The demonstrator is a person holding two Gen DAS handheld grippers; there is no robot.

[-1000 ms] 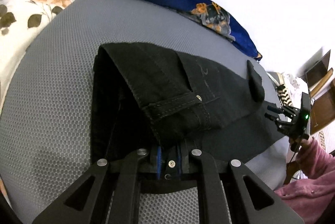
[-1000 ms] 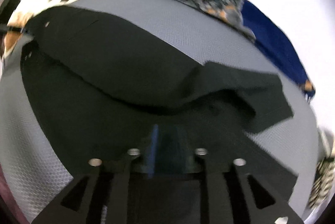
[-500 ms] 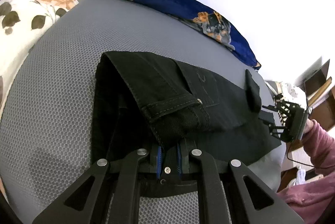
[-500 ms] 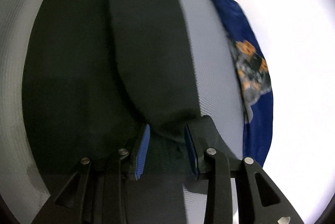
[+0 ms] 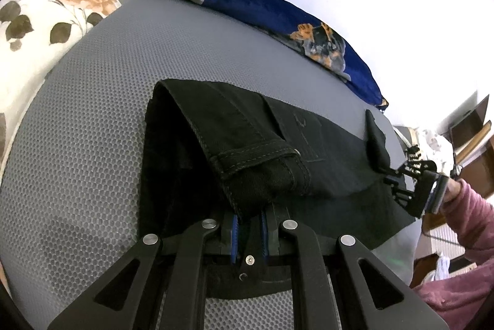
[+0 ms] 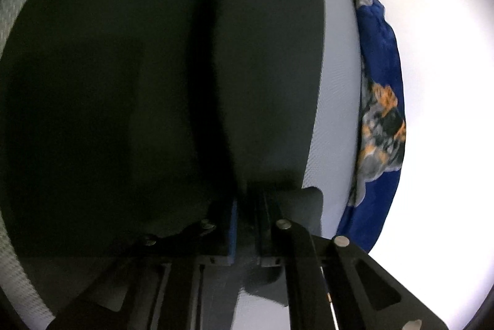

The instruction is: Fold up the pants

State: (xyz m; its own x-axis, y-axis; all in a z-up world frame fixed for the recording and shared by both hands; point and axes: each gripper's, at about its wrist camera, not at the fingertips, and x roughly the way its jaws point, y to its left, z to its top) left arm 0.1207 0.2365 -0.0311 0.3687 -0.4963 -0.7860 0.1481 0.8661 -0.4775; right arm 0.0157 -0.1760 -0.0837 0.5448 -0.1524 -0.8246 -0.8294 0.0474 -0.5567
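Observation:
Black pants (image 5: 247, 144) lie folded lengthwise on a grey honeycomb-textured bed (image 5: 92, 120). My left gripper (image 5: 249, 229) is shut on the waistband end, which bunches between its blue pads. My right gripper (image 5: 398, 175) shows at the far right of the left wrist view, holding the leg end, where a flap of cloth sticks up. In the right wrist view the right gripper (image 6: 247, 225) is shut on the dark pants (image 6: 154, 67), which fill most of the view.
A blue floral blanket (image 5: 262, 6) lies along the bed's far edge by the white wall; it also shows in the right wrist view (image 6: 379, 83). A floral pillow (image 5: 46, 9) is at the left. Wooden furniture (image 5: 472, 135) stands beyond the bed at the right.
The right gripper has rotated and closed its pads on the leg end. The left gripper has kept its grip on the waistband, and the pants lie flatter.

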